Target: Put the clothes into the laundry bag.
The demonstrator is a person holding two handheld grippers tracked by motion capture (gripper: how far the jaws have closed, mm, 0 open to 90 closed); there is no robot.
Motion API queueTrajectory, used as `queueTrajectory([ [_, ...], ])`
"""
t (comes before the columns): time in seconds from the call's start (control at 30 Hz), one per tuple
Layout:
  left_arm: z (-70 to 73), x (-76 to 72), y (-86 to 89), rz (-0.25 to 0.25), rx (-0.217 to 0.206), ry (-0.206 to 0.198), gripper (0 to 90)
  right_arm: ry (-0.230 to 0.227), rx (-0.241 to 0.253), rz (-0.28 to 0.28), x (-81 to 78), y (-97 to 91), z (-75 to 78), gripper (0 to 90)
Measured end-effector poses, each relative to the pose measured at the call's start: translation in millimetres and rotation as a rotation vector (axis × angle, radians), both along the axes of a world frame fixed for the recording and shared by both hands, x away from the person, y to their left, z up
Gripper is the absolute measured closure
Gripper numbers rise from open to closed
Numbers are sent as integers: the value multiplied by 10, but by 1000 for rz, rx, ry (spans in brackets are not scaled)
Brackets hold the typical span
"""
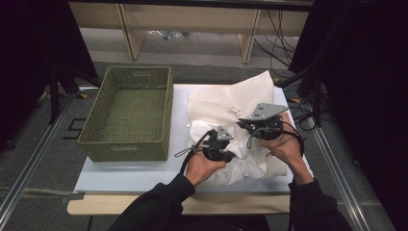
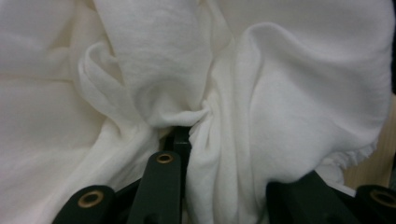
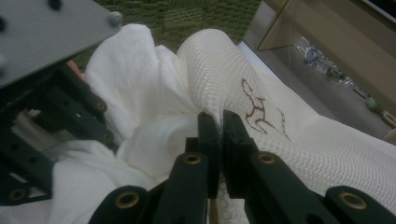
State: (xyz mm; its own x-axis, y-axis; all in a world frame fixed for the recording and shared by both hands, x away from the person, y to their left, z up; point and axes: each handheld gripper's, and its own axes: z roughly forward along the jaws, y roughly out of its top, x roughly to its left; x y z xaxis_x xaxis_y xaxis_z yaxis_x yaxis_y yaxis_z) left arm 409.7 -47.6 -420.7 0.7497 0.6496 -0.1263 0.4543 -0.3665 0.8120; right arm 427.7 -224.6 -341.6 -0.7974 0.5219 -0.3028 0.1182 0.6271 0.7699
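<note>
White tabletop [image 1: 125, 175] carried a crumpled white garment [image 1: 231, 103] at its right half. Left gripper [image 1: 225, 143] had cloth bunched between its jaws; pad contact was hidden by folds. Right gripper [image 1: 250, 126] clamped a mesh fold [image 3: 219, 70]. Green basket [image 1: 127, 113] sat far left.

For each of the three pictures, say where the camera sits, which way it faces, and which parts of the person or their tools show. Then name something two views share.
High view: fixed above the person's side, looking forward and down at the table, basket and white cloth; forearms, left gripper and right gripper show.
Left gripper view: rides the left gripper, facing bunched cloth; its black jaws show.
Right gripper view: rides the right gripper, facing cloth with a brown mark; its jaws pinch the cloth, the other gripper at left.
Shared: the brown mark also shows in the high view.
</note>
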Motion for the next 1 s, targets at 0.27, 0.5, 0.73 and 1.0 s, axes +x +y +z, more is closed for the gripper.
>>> queueTrajectory([
  [0.27, -274, 30, -7, 15, -38, 51, 574, 33, 4, -14, 50, -51, -74, 886],
  [0.5, 66, -172, 262, -73, -26, -8, 282, 43, 11, -30, 56, -87, -80, 884],
  [0.73, 314, 49, 733, 52, -31, -54, 227, 34, 7, -22, 84, -90, -81, 883],
  [1.0, 5, 557, 805, 115, 42, 4, 170, 41, -1, -14, 80, -72, -89, 881],
])
